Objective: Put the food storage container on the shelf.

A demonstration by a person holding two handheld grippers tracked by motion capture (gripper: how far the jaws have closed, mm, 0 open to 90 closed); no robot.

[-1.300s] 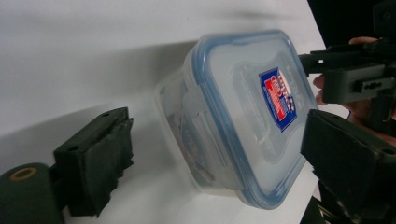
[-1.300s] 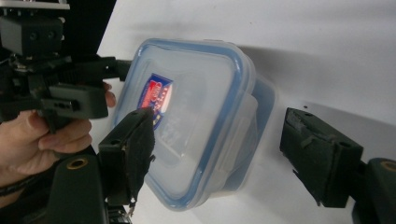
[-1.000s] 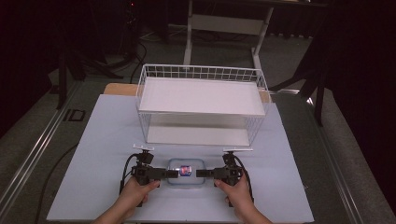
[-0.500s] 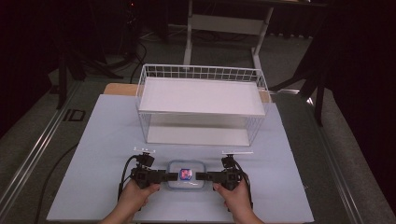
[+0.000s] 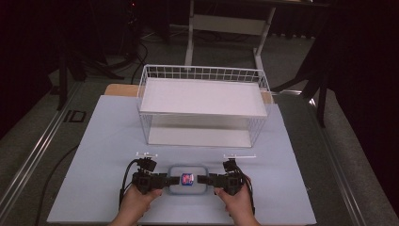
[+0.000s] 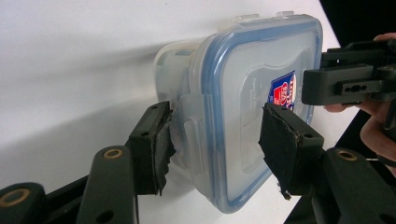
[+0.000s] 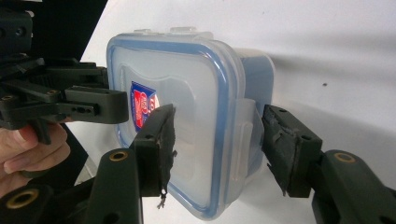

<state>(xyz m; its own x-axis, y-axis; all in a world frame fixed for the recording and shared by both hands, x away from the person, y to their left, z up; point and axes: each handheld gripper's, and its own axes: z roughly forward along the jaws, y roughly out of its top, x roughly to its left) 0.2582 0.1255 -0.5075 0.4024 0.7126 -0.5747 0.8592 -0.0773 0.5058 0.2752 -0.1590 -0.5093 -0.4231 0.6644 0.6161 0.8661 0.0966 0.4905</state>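
- Both hands and the container had shifted slightly toward the near table edge since the earlier frames.
- Left gripper jaws stood apart, straddling the clear container at its left side latch.
- Right gripper jaws likewise stood apart around the right latch.
- Container lay on the white table, lid on.
- Wire basket stood beyond.

Container label too small

You see a clear container with blue-rimmed lid and red-blue label, black grippers, white wire basket, pale blue mat
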